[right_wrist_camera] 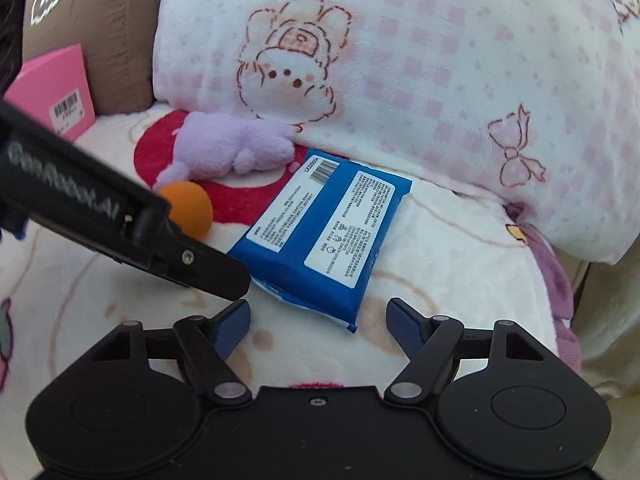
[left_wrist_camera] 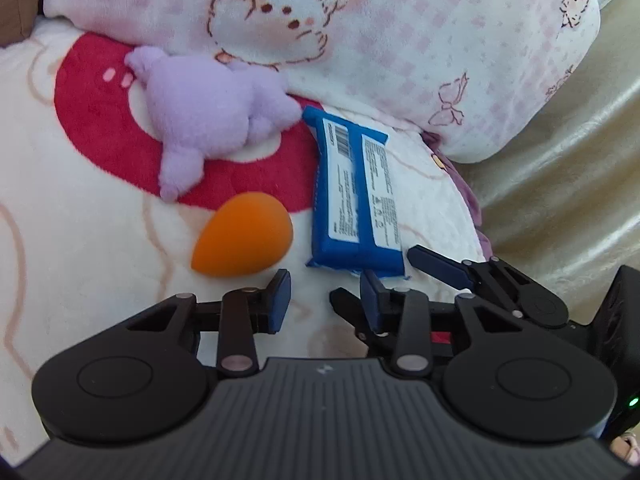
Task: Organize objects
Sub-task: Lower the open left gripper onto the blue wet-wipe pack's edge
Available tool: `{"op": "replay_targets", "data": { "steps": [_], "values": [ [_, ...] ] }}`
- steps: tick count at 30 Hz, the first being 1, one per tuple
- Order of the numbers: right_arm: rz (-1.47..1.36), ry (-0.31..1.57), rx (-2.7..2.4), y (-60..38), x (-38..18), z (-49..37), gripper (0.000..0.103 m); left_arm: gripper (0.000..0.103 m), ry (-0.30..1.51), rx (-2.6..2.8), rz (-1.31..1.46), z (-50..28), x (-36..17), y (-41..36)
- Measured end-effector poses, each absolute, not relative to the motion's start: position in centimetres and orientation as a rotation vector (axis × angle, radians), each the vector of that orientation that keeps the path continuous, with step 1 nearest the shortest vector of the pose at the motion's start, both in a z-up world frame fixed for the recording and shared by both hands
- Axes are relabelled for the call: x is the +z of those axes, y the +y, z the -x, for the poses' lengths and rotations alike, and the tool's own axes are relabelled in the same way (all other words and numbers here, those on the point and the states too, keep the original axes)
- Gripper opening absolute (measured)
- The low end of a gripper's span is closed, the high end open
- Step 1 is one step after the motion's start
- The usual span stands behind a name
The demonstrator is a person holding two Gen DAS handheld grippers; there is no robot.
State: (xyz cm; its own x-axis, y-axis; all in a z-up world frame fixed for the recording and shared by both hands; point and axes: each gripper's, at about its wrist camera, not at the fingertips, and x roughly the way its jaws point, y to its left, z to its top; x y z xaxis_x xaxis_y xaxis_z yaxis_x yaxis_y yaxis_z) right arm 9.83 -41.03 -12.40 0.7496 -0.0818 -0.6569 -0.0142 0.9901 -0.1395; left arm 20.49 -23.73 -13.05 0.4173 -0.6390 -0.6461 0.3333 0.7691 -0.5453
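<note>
Blue packet (right_wrist_camera: 318, 234) label-up on the fleece blanket (left_wrist_camera: 80, 264), just below the pink checked pillow (right_wrist_camera: 400, 80). Orange sponge (left_wrist_camera: 244, 236) beside it, under the purple plush (left_wrist_camera: 208, 116). Left gripper (left_wrist_camera: 326, 300) narrowed but apart, nothing between. Right gripper (right_wrist_camera: 318, 326) spread wide, empty, just short of the packet's near corner. Pink box (right_wrist_camera: 56, 92) at far left

Left gripper (left_wrist_camera: 326, 294) fingers narrowly parted, right gripper (right_wrist_camera: 318, 322) fingers wide, both empty.

Home bedroom; cartoon fleece blanket (left_wrist_camera: 80, 280), pillow (right_wrist_camera: 400, 60), plush toy (left_wrist_camera: 208, 116)
</note>
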Motion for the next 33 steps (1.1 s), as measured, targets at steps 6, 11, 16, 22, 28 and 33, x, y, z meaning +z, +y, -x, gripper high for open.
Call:
{"op": "replay_targets", "data": {
  "steps": [6,11,16,22,28,33],
  "values": [
    [0.06,0.715,0.007,-41.3,-12.4,-10.1,0.065,0.034,0.934,-0.623,0.365,-20.9,-13.1,-23.6],
    [0.048,0.714,0.022,-41.1,-12.2,-9.8,0.057,0.034,0.908,-0.631,0.33,-20.8,-12.9,-23.8],
    [0.061,0.723,0.04,-40.7,-12.0,-9.6,0.053,0.034,0.911,-0.636,0.329,-20.9,-12.9,-23.3],
    [0.073,0.736,0.083,-39.9,-11.3,-9.2,0.052,0.038,0.927,-0.627,0.331,-20.7,-12.8,-22.6],
    [0.13,0.784,0.198,-38.1,-10.5,-7.9,0.052,0.038,0.972,-0.612,0.357,-20.1,-13.7,-20.8],
    [0.125,0.85,0.261,-37.4,-10.4,-7.7,0.052,0.042,0.982,-0.602,0.301,-19.1,-13.3,-20.7]
  ]
}}
